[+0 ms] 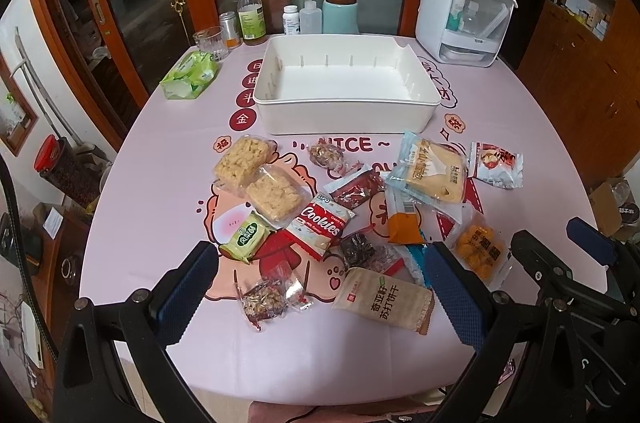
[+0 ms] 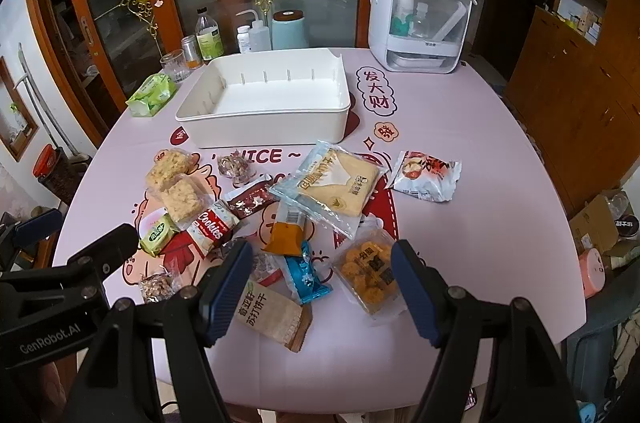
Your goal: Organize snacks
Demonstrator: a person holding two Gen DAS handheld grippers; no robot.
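- The snacks lie loose in a heap on the pink printed tablecloth, all outside the white bin, which stands empty beyond the heap, far from both tools.
- Nearest the left gripper, between its two blue pads and a little ahead of them, lie a tan cracker packet and a clear bag of nut brittle; neither touches the pads.
- Further ahead of it sit a red Cookies packet, a green pastry packet and two clear-wrapped rice puff blocks.
- The left gripper hangs released above the table, jaws spread wide with nothing between them.
- The right gripper also stands wide apart and grasps nothing; a blue wrapper lies ahead between its pads, and a bag of round orange biscuits just inside its right pad.
- Ahead of it an orange sachet leans on a flat bread packet; a red-and-white packet lies apart to the right.
- Past the bin stand a white countertop appliance, a mint-green canister, bottles, a drinking glass and a green tissue pack.
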